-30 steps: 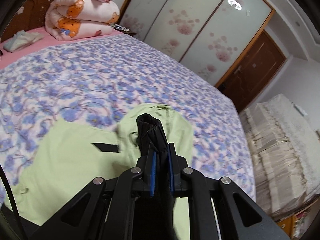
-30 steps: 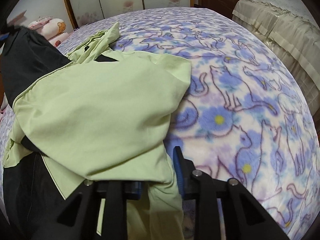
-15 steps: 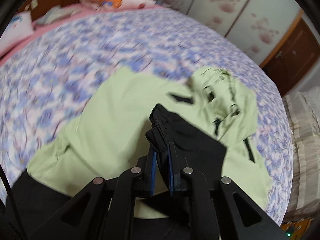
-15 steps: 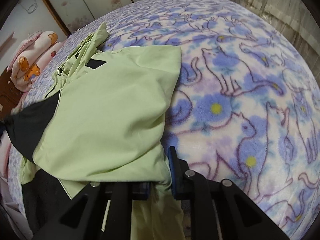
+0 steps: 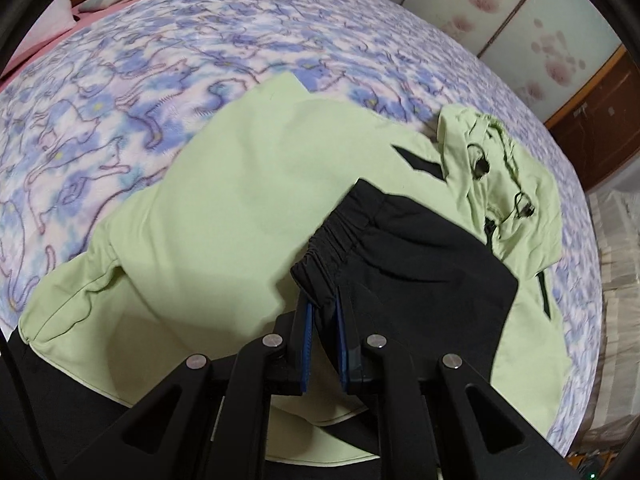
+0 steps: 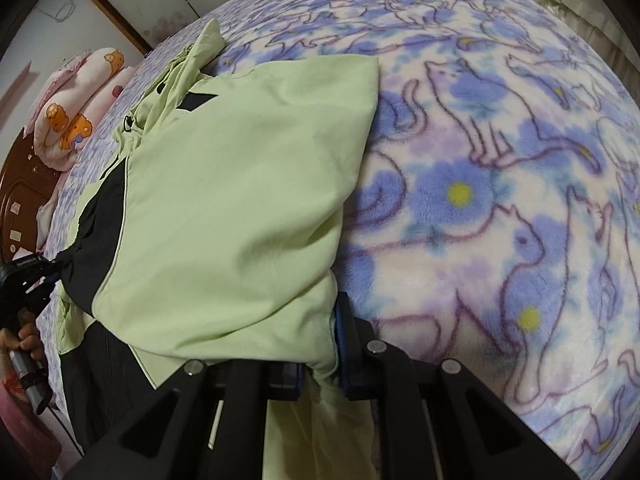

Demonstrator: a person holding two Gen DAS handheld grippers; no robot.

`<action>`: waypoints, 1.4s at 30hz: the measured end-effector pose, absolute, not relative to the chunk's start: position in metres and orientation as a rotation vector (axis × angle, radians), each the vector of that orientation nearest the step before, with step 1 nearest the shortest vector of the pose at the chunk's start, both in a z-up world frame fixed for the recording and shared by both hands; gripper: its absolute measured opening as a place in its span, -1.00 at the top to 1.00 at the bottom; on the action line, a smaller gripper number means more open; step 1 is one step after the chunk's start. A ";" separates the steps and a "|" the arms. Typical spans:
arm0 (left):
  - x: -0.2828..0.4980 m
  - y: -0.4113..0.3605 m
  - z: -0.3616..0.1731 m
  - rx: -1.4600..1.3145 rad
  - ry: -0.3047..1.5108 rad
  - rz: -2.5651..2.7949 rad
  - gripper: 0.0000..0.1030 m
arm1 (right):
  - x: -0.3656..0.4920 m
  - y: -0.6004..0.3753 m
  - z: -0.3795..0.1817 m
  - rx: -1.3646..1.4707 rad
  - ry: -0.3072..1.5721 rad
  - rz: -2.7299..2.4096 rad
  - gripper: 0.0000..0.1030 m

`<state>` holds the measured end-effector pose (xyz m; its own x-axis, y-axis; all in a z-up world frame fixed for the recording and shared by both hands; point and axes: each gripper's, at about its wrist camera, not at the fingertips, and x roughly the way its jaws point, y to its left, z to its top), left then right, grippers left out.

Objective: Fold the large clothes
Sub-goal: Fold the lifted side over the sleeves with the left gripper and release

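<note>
A light green and black jacket lies spread on the bed, its hood at the far right. My left gripper is shut on the black elastic cuff of a sleeve laid across the jacket's body. In the right wrist view the jacket fills the left half. My right gripper is shut on its green fabric at the near edge. The left gripper shows at the far left, holding the black sleeve end.
The bed is covered by a blue flower and cat print blanket. Folded pink quilts lie at the headboard. Sliding wardrobe doors and a brown door stand beyond the bed.
My left gripper has carried the black cuff down and across onto the jacket's body. The sleeve now lies flatter. My right gripper has kept its hold on the green fabric, shifting little.
</note>
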<state>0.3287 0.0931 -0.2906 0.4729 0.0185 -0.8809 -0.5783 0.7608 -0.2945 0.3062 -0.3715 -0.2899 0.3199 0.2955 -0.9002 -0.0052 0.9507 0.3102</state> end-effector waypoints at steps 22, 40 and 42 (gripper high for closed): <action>0.331 0.076 -0.272 -0.437 1.125 0.380 -0.19 | 0.276 -0.385 -0.251 0.222 1.286 0.167 0.70; 0.337 -0.077 -0.220 -0.349 1.087 -0.132 0.56 | 0.313 -0.361 -0.225 0.266 1.096 0.297 1.00; 0.343 -0.098 -0.235 -0.376 1.117 -0.183 0.76 | 0.320 -0.348 -0.238 0.253 1.122 0.321 1.00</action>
